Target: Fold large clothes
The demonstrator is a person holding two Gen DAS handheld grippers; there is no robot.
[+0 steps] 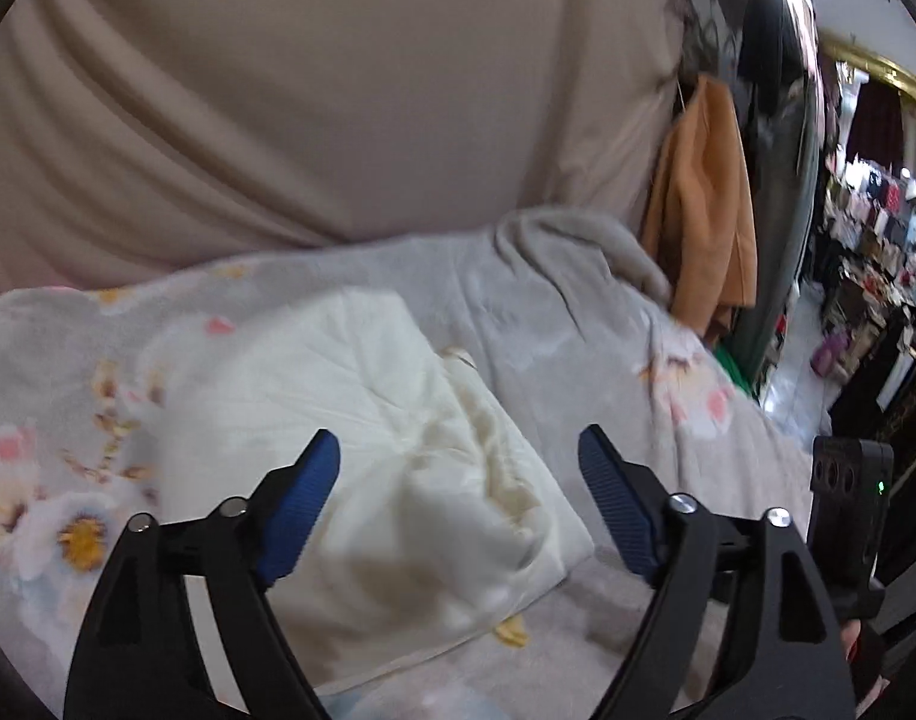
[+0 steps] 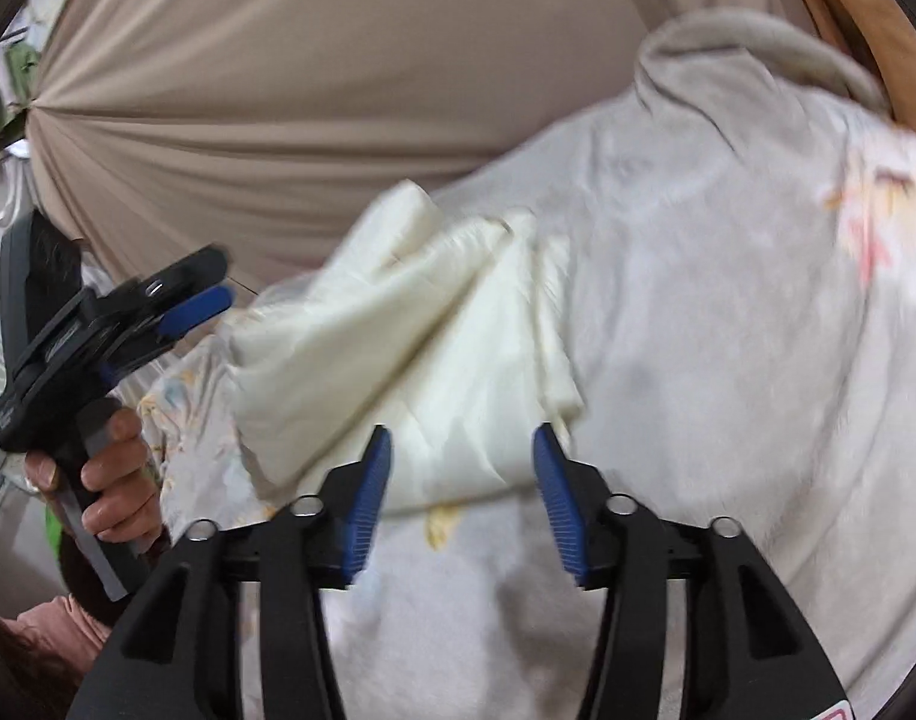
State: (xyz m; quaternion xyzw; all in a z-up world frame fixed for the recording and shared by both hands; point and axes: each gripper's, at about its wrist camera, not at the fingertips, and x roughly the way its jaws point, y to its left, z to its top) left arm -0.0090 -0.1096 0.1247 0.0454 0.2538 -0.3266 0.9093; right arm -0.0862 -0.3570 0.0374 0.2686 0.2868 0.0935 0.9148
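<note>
left gripper (image 1: 458, 450) and right gripper (image 2: 462, 441): jaws wide, nothing between the pads. folded cream garment (image 1: 362, 420) rests on floral blanket (image 1: 577, 324), below both.

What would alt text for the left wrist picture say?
A folded cream garment lies on a grey floral blanket, seen between the open blue-padded left tongs, which hold nothing. A beige sheet hangs behind; an orange coat hangs to the right.
</note>
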